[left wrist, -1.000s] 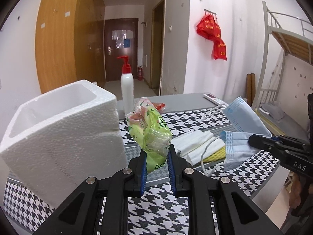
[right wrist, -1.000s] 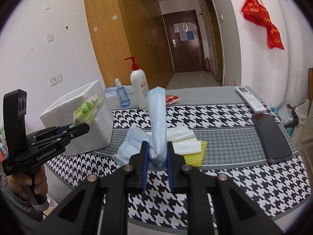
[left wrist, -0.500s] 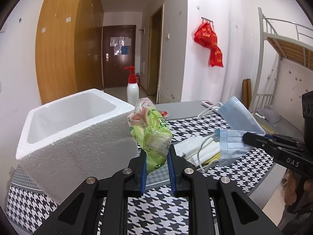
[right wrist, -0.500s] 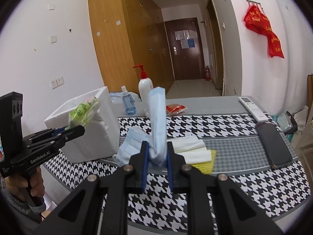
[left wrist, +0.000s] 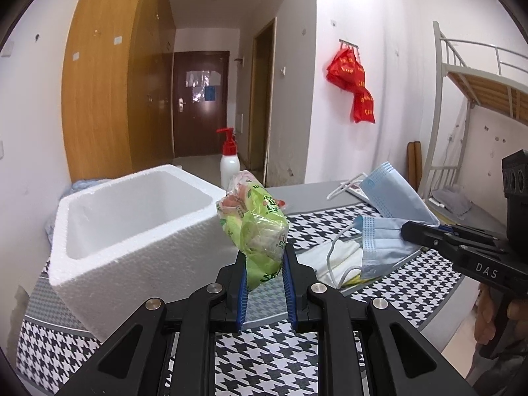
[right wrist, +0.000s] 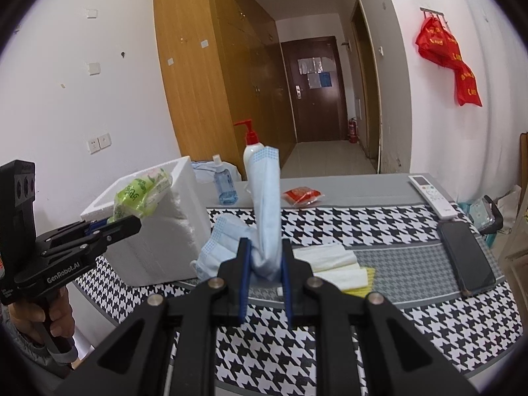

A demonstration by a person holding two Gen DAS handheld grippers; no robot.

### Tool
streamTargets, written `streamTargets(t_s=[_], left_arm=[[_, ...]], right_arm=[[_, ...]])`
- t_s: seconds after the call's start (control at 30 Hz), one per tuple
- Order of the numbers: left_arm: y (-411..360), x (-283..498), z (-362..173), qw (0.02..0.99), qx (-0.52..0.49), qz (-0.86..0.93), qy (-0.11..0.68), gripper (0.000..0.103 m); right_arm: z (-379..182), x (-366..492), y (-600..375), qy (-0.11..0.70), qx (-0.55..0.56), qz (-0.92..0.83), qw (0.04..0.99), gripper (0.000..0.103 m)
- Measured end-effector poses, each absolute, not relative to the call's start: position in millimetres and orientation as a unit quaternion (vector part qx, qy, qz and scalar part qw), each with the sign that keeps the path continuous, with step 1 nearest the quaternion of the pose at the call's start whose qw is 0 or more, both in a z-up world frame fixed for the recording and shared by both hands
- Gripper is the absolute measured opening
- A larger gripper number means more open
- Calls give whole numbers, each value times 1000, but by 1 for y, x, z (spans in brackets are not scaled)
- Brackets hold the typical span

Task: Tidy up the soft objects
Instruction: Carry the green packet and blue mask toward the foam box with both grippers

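Note:
My left gripper [left wrist: 265,259] is shut on the lower end of a green plastic tissue pack [left wrist: 255,221], held upright in the air just right of the open white foam box [left wrist: 148,257]. In the right wrist view this pack [right wrist: 140,193] sits level with the box [right wrist: 171,241] rim. My right gripper [right wrist: 264,259] is shut on a bunch of blue face masks [right wrist: 265,194]; one stands up, others droop to the left. The left wrist view shows these masks [left wrist: 392,198] lifted above the table at the right. Folded white cloths [right wrist: 333,260] and a yellow cloth [right wrist: 368,282] lie on the table.
The table has a houndstooth cover [right wrist: 363,217]. At its back stand a red-topped pump bottle [right wrist: 252,151] and a small blue bottle [right wrist: 224,188], with a red packet [right wrist: 302,196] nearby. A remote [right wrist: 432,196] and a phone [right wrist: 467,257] lie at the right. A bunk bed [left wrist: 478,82] stands beyond.
Both grippers have risen with their loads. The left wrist view now looks further down into the foam box, and the tissue pack is nearer its rim.

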State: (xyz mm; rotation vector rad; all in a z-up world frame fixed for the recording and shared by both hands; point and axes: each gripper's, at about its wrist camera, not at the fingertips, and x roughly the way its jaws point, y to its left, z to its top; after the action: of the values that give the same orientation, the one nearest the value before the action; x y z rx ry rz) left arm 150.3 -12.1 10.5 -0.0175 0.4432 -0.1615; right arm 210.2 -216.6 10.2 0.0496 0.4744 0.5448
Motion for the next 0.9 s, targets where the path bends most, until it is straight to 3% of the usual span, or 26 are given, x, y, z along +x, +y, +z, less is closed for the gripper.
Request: streamTargets(t_s=[0.9], left_arm=[[18, 138, 45, 986, 2, -18, 166, 20]], right_arm=[[35, 221, -181, 197, 6, 318, 927, 20]])
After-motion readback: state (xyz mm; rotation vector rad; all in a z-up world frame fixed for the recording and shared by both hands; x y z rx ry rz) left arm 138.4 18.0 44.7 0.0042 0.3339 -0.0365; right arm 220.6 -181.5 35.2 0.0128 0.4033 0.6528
